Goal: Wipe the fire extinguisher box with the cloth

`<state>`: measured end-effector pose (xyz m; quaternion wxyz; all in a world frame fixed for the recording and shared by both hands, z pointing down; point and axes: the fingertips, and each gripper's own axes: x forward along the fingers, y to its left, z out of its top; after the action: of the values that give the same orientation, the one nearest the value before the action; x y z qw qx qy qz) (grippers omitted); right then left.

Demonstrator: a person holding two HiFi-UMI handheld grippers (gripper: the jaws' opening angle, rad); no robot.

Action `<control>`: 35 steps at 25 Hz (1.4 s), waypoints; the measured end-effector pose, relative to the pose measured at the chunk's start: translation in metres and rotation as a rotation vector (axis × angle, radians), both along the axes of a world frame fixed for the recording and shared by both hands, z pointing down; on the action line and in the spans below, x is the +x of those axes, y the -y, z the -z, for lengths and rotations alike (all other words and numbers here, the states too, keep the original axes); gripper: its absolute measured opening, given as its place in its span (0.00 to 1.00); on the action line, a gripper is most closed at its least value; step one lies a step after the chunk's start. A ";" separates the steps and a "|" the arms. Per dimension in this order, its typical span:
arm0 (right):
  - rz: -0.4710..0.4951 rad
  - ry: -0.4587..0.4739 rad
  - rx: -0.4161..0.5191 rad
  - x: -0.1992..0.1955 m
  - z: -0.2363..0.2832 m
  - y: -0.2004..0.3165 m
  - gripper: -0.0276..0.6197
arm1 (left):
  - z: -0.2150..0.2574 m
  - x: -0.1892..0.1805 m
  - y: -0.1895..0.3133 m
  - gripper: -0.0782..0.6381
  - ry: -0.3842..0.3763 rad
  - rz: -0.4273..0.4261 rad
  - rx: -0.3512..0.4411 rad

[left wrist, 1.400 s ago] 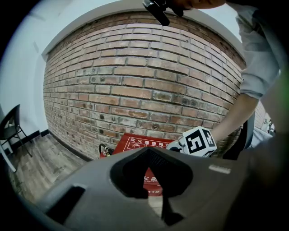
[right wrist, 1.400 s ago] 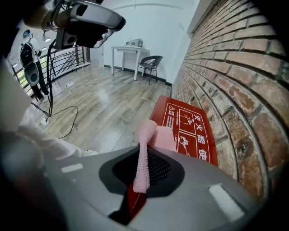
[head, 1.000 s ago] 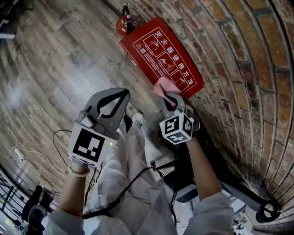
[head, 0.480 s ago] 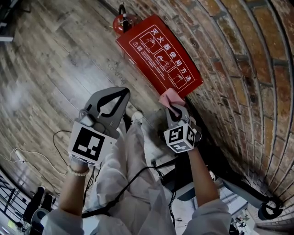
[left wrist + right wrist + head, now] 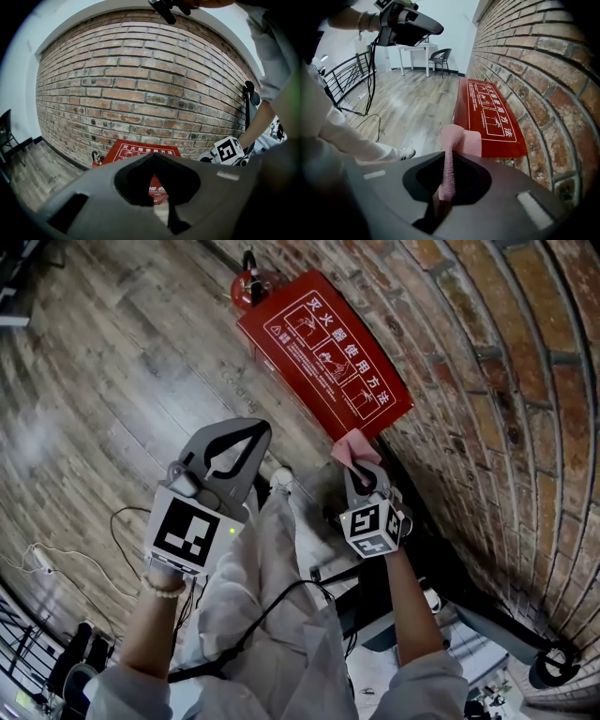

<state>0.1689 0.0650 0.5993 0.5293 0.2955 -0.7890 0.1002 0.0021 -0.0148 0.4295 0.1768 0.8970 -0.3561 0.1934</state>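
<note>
The red fire extinguisher box [image 5: 323,351] stands against the brick wall, with white print on its lid [image 5: 488,115]. My right gripper [image 5: 362,465] is shut on a pink cloth [image 5: 354,447], which hangs just off the box's near end. In the right gripper view the folded cloth [image 5: 458,140] stands up between the jaws, in front of the box's near corner. My left gripper [image 5: 257,431] hovers over the wood floor to the left, shut and holding nothing. The left gripper view looks past its shut tips [image 5: 153,156] at the box [image 5: 140,150].
A red fire extinguisher [image 5: 249,285] stands at the box's far end. The brick wall [image 5: 487,381] runs along the right. The person's legs and a white shoe [image 5: 280,480] are below the grippers. Cables [image 5: 122,521] lie on the floor at the left.
The right gripper has drawn back toward the person with the cloth, from on the box's near end to just off it. The left gripper has barely shifted.
</note>
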 end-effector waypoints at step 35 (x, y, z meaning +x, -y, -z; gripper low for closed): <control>-0.248 0.537 0.588 -0.054 0.465 0.038 0.09 | 0.322 -0.030 -0.040 0.11 -0.037 -0.007 0.312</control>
<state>0.1153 0.0265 0.1342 0.1818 0.4903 -0.8523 0.0070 -0.0276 0.0253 0.1078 0.0410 0.9182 -0.3753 0.1200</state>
